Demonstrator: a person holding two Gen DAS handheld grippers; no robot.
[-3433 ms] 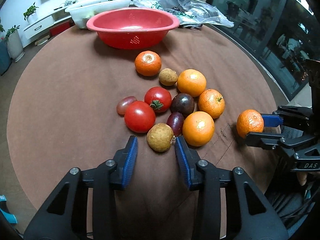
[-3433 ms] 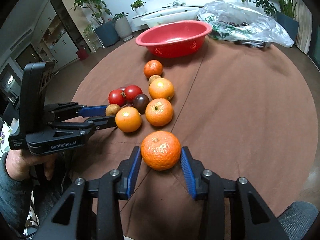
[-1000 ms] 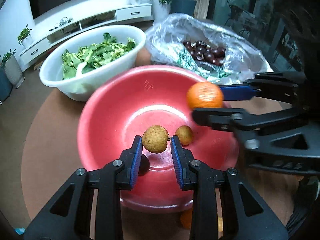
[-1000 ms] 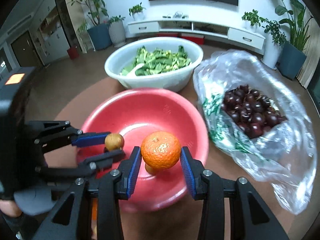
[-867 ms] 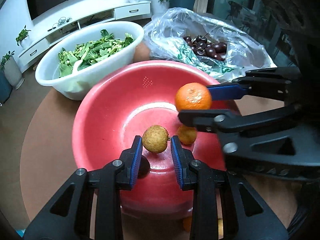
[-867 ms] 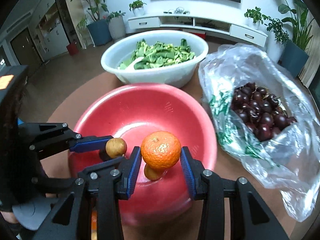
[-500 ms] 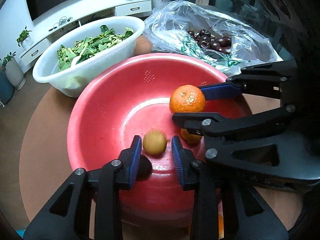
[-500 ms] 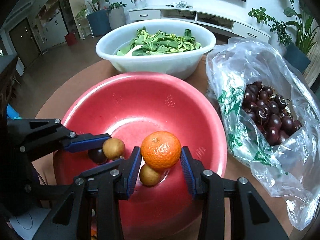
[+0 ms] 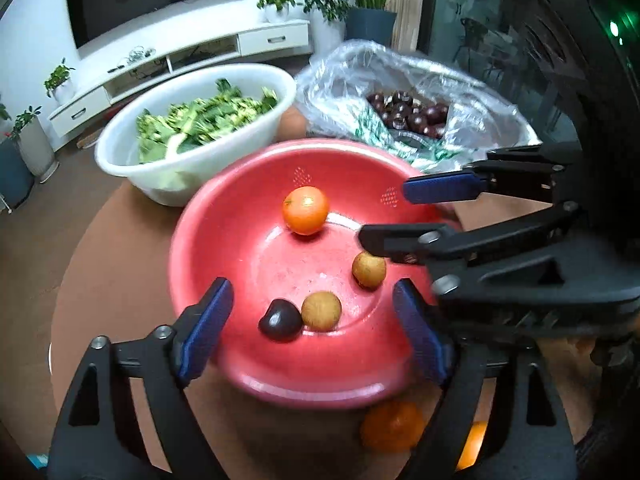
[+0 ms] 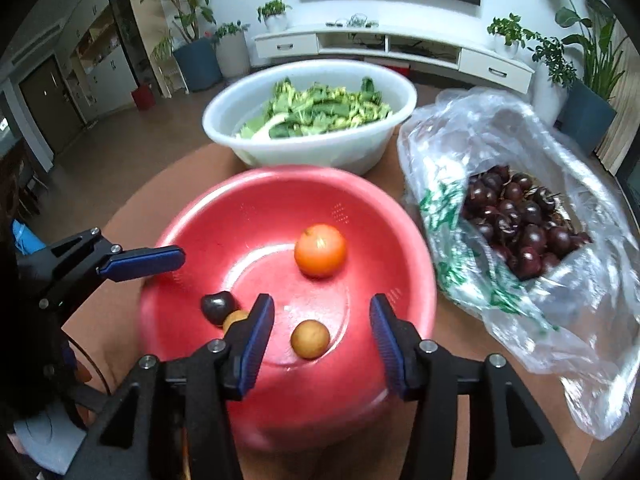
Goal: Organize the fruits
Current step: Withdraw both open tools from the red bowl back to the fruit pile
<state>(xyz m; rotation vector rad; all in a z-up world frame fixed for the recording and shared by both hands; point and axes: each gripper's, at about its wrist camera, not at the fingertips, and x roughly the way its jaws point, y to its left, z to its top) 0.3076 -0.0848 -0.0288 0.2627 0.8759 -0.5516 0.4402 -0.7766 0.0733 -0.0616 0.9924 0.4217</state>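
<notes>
Four fruits sit loose in the red bowl [image 9: 208,264]: an orange [image 9: 305,210] toward its far wall, two brown fruits and a dark plum [image 9: 280,320] near its floor. Above the bowl, the left gripper [image 9: 308,320] and right gripper [image 10: 320,326] both gape apart, empty, evidently positioned for dropping. More oranges [image 9: 392,426] wait on the surface below the bowl's near rim.

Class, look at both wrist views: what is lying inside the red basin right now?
Inside the red basin lie four fruits: one orange, two small brown fruits and one dark plum-like fruit. The right gripper partly hides one brown fruit in its own view.
</notes>
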